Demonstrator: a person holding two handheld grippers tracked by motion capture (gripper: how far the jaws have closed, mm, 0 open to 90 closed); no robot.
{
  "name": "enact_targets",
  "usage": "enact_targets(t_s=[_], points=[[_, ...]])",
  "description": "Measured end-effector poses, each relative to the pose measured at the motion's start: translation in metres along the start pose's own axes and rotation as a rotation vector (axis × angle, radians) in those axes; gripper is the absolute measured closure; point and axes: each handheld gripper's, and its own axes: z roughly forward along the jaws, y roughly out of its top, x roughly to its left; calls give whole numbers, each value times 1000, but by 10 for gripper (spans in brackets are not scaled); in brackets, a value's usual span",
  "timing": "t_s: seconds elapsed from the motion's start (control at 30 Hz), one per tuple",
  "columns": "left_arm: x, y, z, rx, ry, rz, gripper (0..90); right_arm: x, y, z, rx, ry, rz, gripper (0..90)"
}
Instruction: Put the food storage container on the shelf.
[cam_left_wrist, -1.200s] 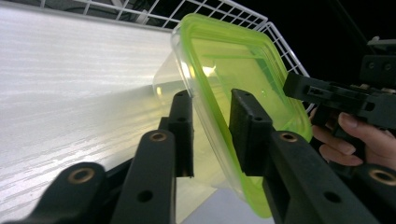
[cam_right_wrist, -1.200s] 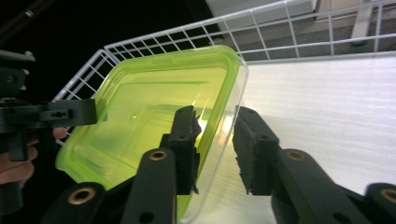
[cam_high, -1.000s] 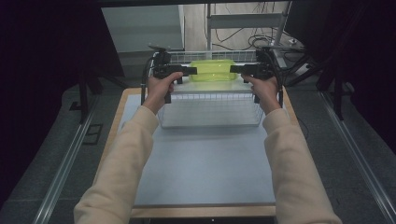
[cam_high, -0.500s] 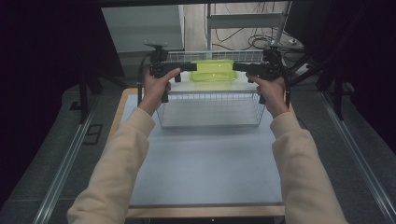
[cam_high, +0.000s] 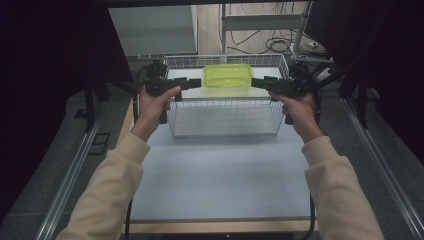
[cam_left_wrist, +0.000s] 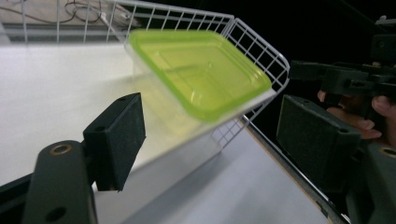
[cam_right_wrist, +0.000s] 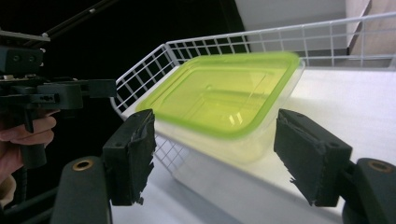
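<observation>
Now box (cam_high: 228, 76) sits in basket (cam_high: 225, 116), long axis running between left gripper (cam_high: 196, 82) and right gripper (cam_high: 256, 82); both just opened, empty, equally near.

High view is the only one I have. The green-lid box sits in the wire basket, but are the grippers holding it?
Observer: No. In the left gripper view the left gripper has just been opening, and its pads are apart from the box.
Operator: And the right one?
Observer: Its jaws have also just been opening. In the right gripper view the right gripper stands wide, with a gap between each pad and the box.
Operator: Is the box on the basket floor?
Observer: It rests on a white raised block inside the wire basket, near that block's edge.
</observation>
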Motion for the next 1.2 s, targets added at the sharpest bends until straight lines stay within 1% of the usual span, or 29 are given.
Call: enact_targets(t_s=[0.03, 0.07, 0.13, 0.2, 0.3, 0.37, 0.43, 0.5, 0.57, 0.63, 0.67, 0.7, 0.8, 0.9, 0.97, 1.07, 1.17, 1.2], points=[[-2, -4, -2, 1, -5, 5, 238, 1, -3, -2, -3, 5, -3, 285], [-5, -10, -6, 8, -6, 27, 238, 2, -6, -4, -5, 10, -9, 283], [-10, -20, -11, 11, 11, 59, 238, 4, -13, -10, -6, 30, -23, 279], [-13, -31, -16, 19, 2, 82, 237, 7, -21, -16, -4, 47, -45, 272], [-14, -49, -23, 20, -19, 90, 236, 14, -38, -25, 13, 61, -88, 268], [-14, -64, -29, 9, -27, 96, 238, 16, -49, -30, 16, 67, -102, 268], [-14, -78, -31, 21, -26, 109, 242, 17, -61, -34, 22, 83, -107, 268], [-14, -92, -33, 28, -35, 115, 241, 18, -73, -37, 31, 84, -125, 267], [-14, -105, -35, 36, -46, 106, 241, 18, -85, -40, 42, 77, -147, 267], [-14, -117, -36, 43, -52, 108, 241, 18, -98, -43, 51, 80, -154, 267], [-15, -127, -36, 50, -49, 119, 241, 18, -103, -45, 51, 82, -155, 266], [-16, -133, -37, 58, -46, 127, 241, 18, -113, -47, 58, 86, -160, 266], [-17, -151, -38, 74, -34, 153, 240, 18, -132, -51, 78, 88, -174, 267], [-18, -170, -39, 96, -37, 161, 240, 17, -153, -54, 103, 91, -173, 265], [-17, -180, -39, 105, -34, 158, 240, 16, -169, -55, 118, 90, -171, 263], [-15, -198, -39, 119, -9, 176, 236, 16, -185, -56, 139, 94, -171, 260], [-10, -210, -38, 151, 4, 166, 236, 17, -200, -54, 160, 96, -183, 257], [-9, -213, -37, 152, 9, 163, 236, 17, -205, -53, 167, 96, -188, 257]])
